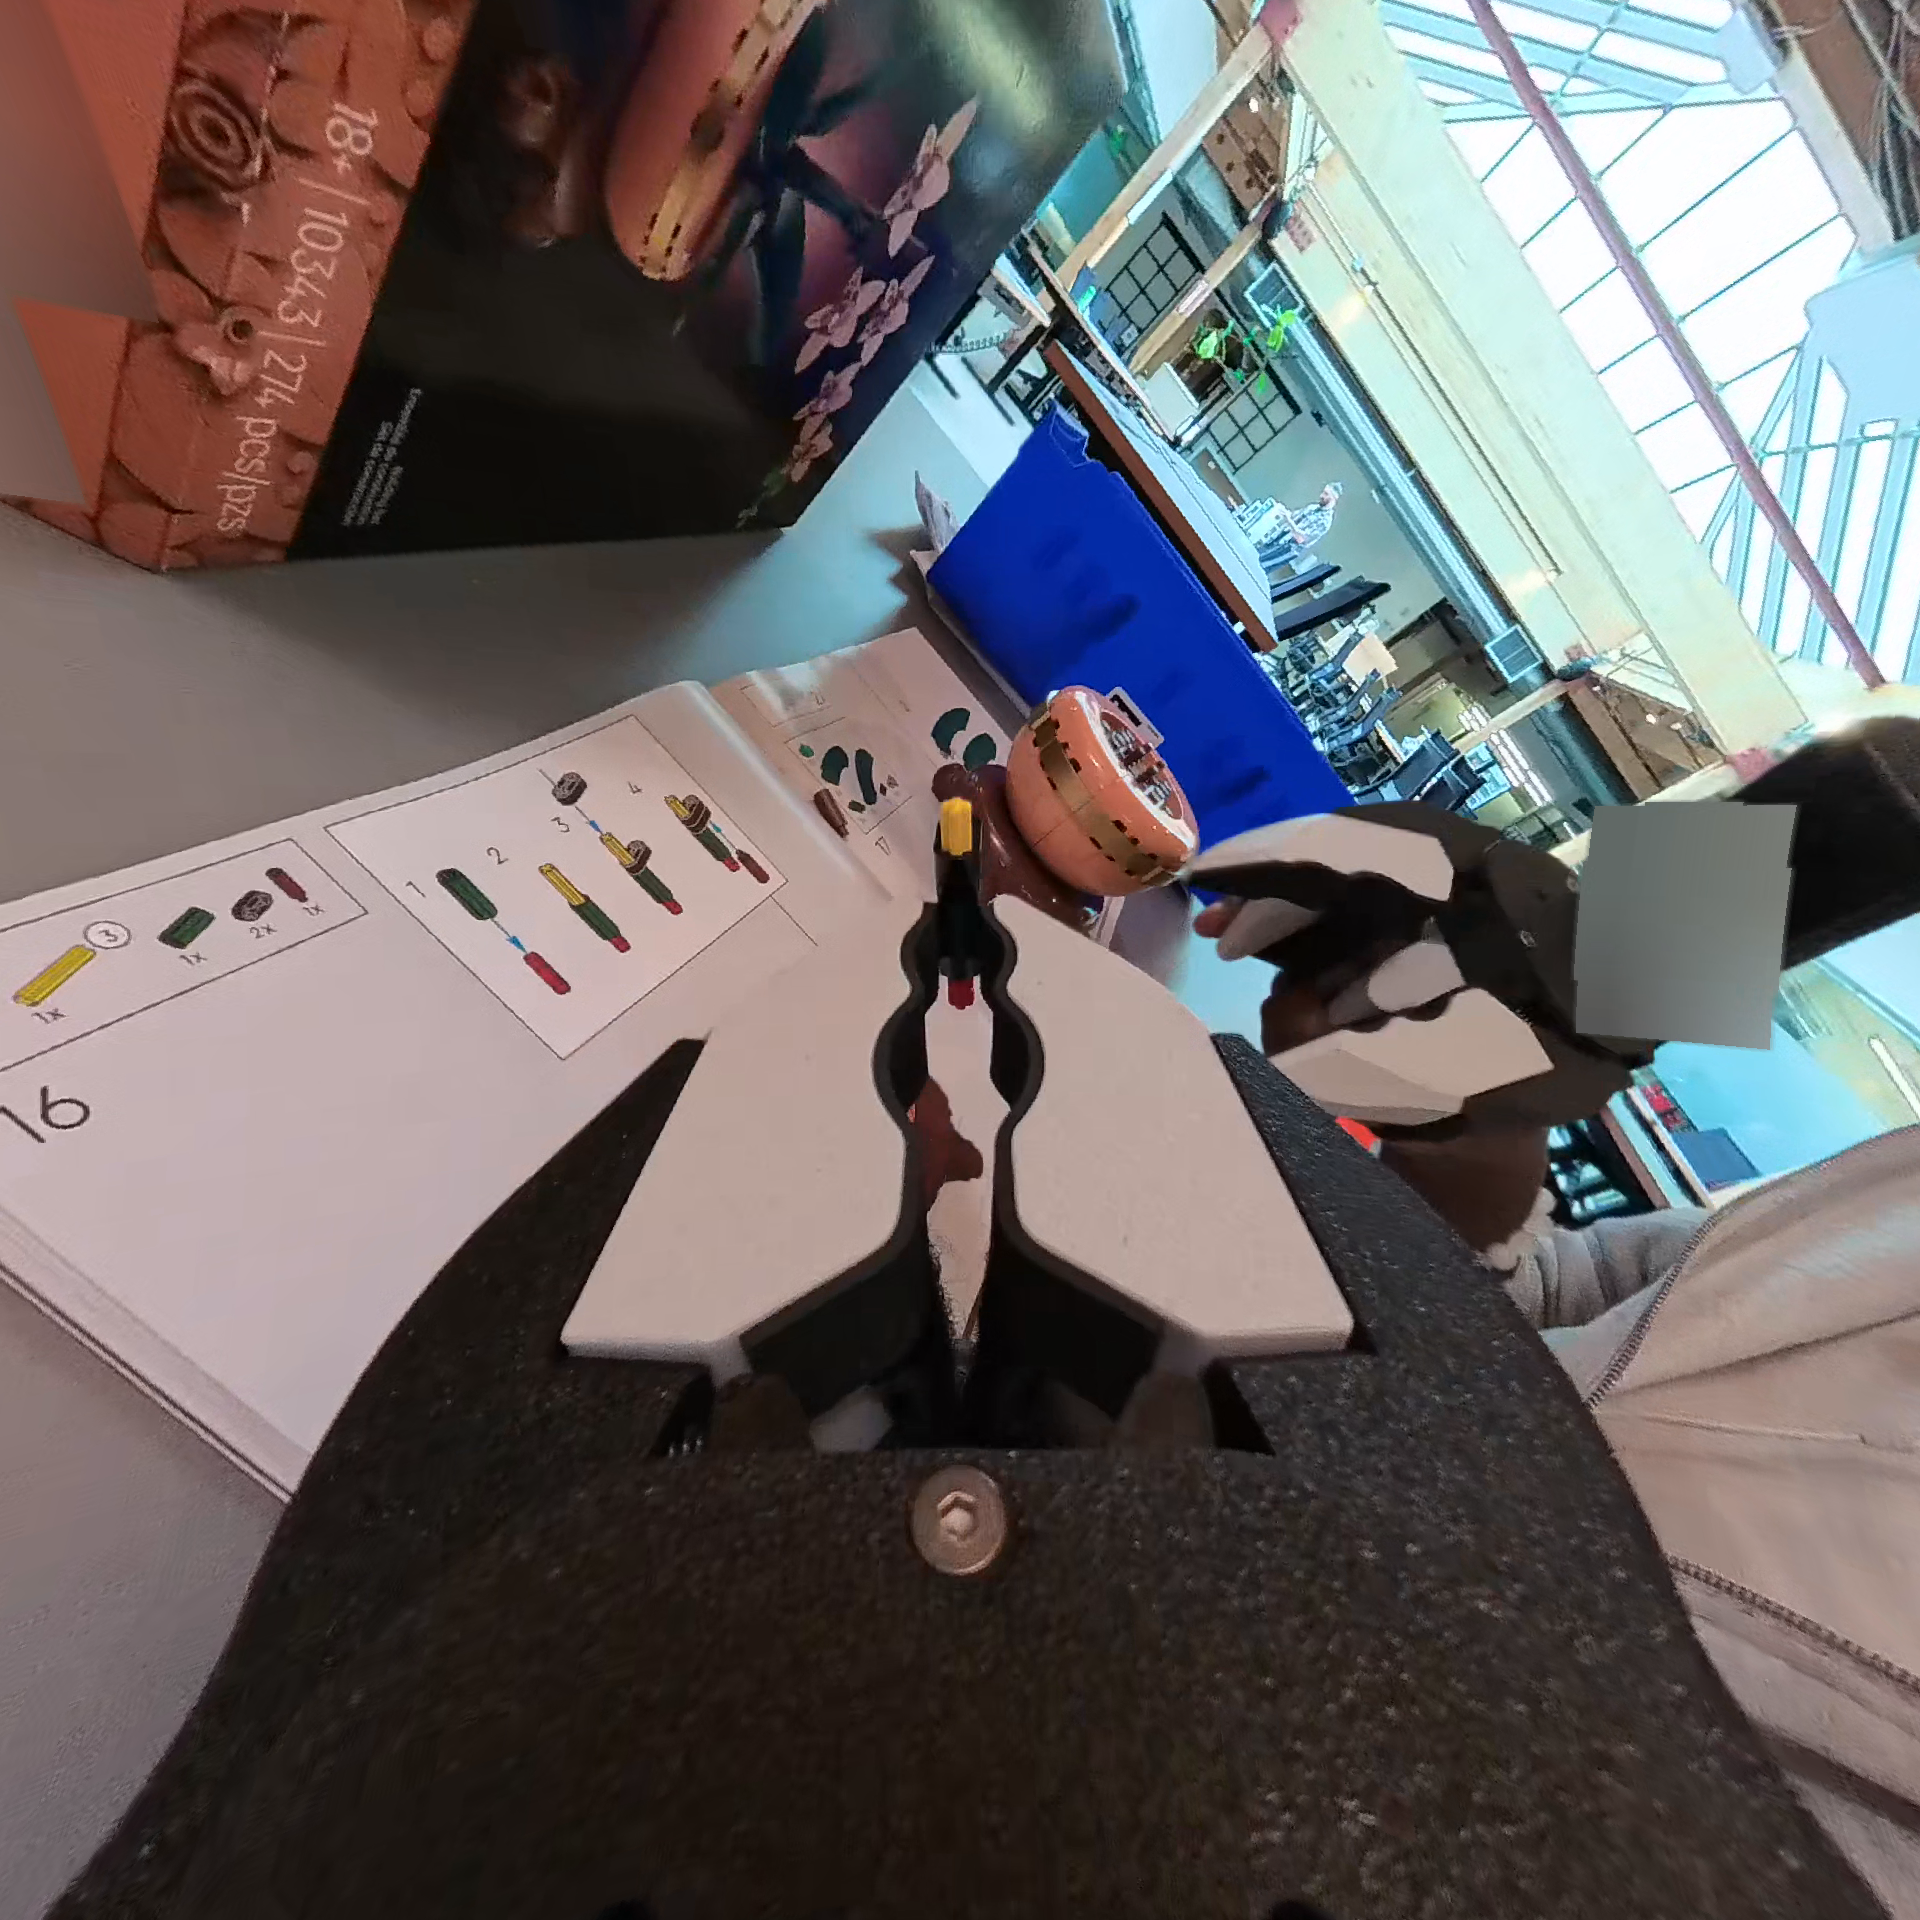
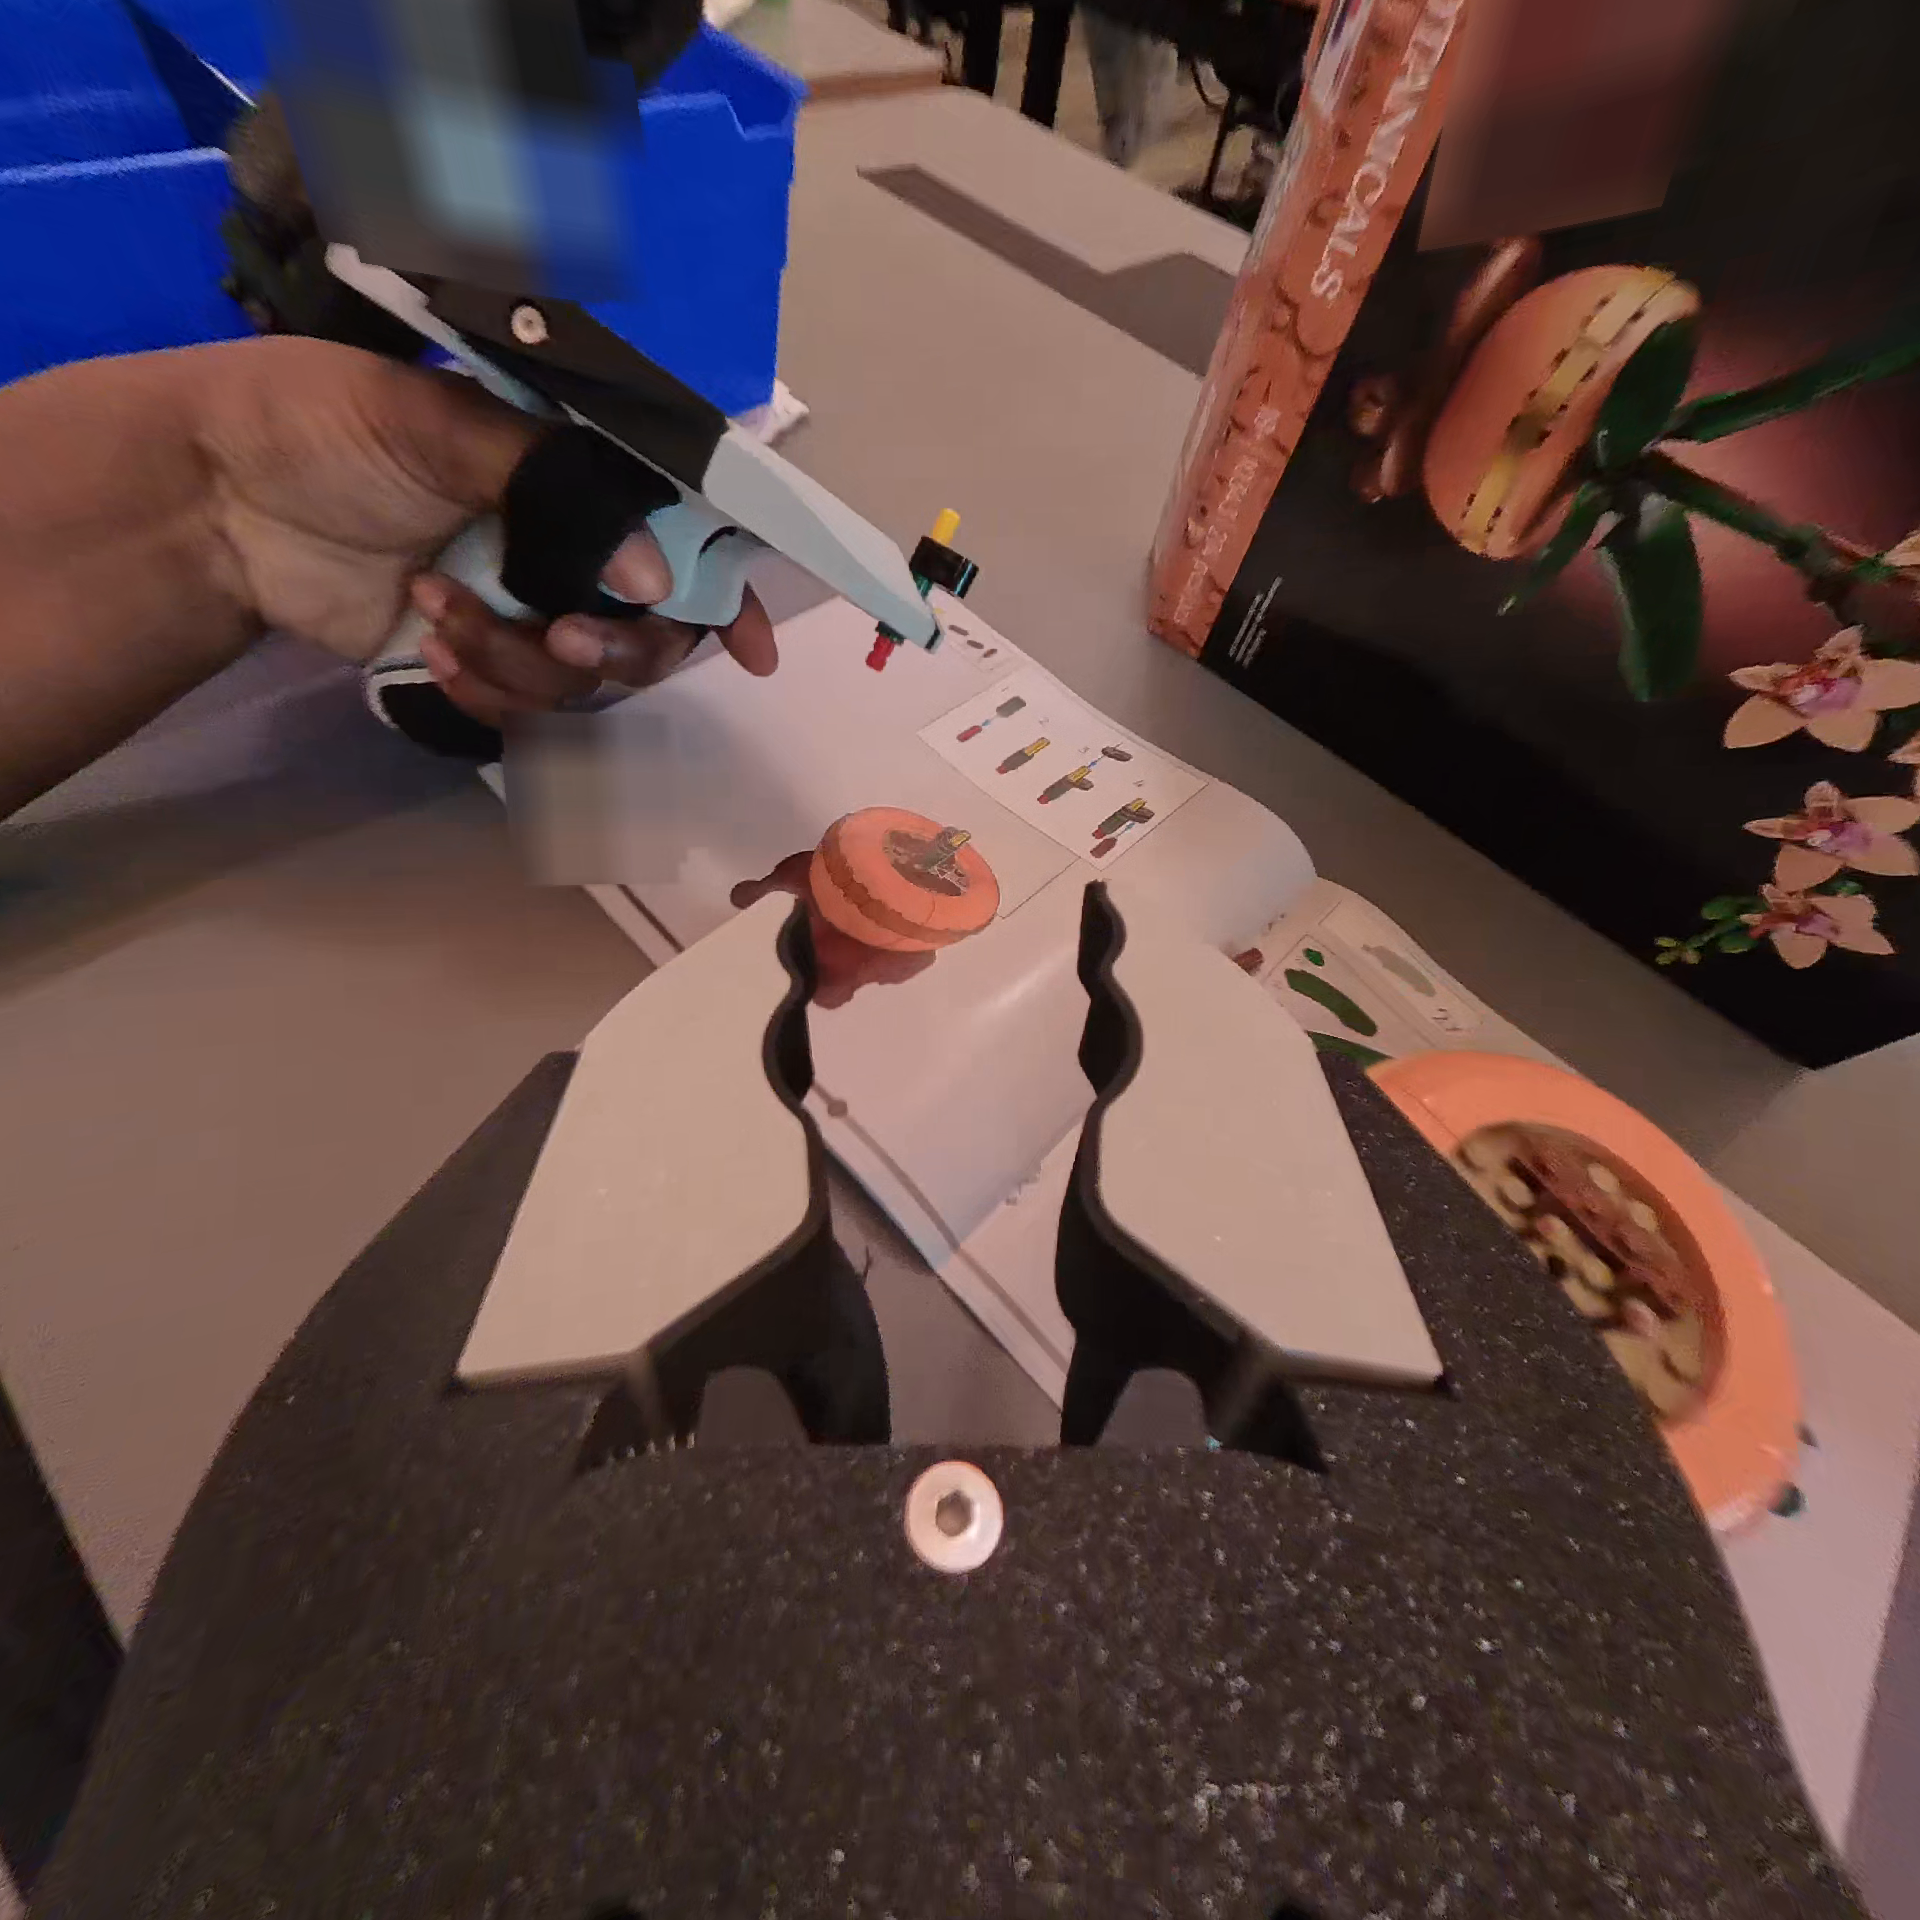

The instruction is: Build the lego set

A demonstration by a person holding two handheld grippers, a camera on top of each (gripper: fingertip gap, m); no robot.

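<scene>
In the left wrist view, we see our left gripper [image 1: 958, 951] pinched nearly closed on a small rod assembly [image 1: 956, 894], which has a yellow tip pointing away from us, a dark green middle between the fingertips, and a red end poking back toward the camera. Just past the fingertips and slightly to the right sits a round peach-coloured pot [image 1: 1101, 805] on a brown base. Under and to the left of the gripper lies an open instruction booklet [image 1: 312, 1039], and farther ahead on the left stands the set's box [image 1: 499, 270] on the grey table [image 1: 364, 634]. The right gripper [image 1: 1340, 977] comes in from the right, close to the pot. In the right wrist view, we see our right gripper [image 2: 945, 935] spread wide with nothing between its fingers. The pot [image 2: 902, 878] sits just beyond its left fingertip, on the booklet [image 2: 1039, 1018]. Ahead and to the left, a hand [image 2: 312, 520] holds the left gripper [image 2: 930, 623], gripping the rod assembly [image 2: 930, 587] above the page. A blue bin [image 2: 717, 208] stands far left, the box [image 2: 1558, 520] to the right.
</scene>
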